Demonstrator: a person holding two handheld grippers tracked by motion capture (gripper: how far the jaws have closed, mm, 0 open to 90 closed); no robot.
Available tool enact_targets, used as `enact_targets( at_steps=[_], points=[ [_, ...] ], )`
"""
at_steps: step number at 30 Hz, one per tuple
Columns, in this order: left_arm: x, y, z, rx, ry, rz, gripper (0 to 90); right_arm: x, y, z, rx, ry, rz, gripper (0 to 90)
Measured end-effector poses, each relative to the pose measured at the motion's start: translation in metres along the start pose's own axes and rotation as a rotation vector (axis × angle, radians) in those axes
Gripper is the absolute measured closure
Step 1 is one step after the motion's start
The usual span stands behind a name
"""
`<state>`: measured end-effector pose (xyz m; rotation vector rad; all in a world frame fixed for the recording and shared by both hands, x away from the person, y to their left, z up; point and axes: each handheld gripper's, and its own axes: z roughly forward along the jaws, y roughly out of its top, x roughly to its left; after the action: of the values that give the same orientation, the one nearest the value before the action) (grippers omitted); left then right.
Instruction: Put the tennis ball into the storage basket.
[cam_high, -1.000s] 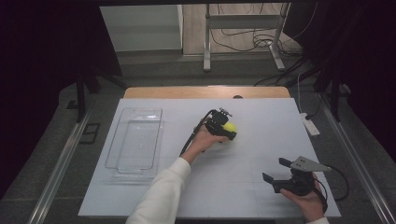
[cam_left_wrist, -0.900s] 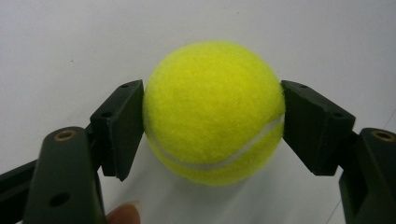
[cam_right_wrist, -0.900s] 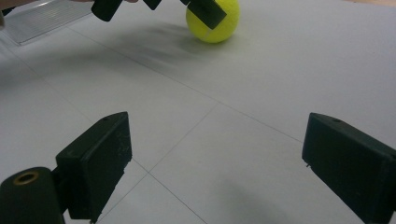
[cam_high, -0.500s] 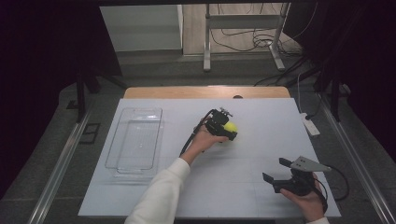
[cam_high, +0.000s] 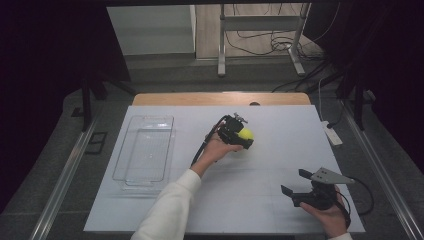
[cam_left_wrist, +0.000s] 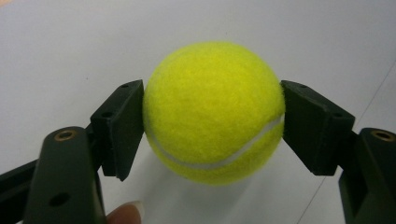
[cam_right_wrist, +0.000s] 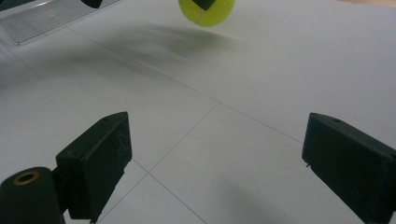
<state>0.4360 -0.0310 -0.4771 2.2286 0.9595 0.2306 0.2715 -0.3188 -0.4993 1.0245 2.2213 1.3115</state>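
Two grippers at work over a white table (cam_high: 260, 200). Left gripper (cam_high: 243, 136) sits near the middle of the table, a little toward the far edge, clamped on a yellow tennis ball (cam_left_wrist: 214, 111); both black pads press the ball's sides, one on each flank, white seam curving across its lower half. Ball looks raised just clear of the surface, a soft shadow under it. A fingertip (cam_left_wrist: 126, 213) shows at the bottom edge of the left gripper view. Right gripper (cam_high: 295, 183) rests at the near right corner, well apart from the ball, jaws spread wide with only bare table between them. Clear plastic tray (cam_high: 145, 150) lies on the left side of the table, long side running away from the person
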Motion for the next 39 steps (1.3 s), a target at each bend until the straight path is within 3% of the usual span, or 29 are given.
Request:
enact_targets(
  at_steps=[23,39],
  points=[
    [-0.004,-0.005,-0.023,-0.056,-0.007,0.018,27.4,0.001,0.000,0.000,0.005,-0.005,-0.001,8.5],
    [-0.005,-0.016,-0.050,-0.113,0.007,0.029,27.4,0.001,0.000,0.000,0.005,-0.007,-0.001,8.6]
  ],
)
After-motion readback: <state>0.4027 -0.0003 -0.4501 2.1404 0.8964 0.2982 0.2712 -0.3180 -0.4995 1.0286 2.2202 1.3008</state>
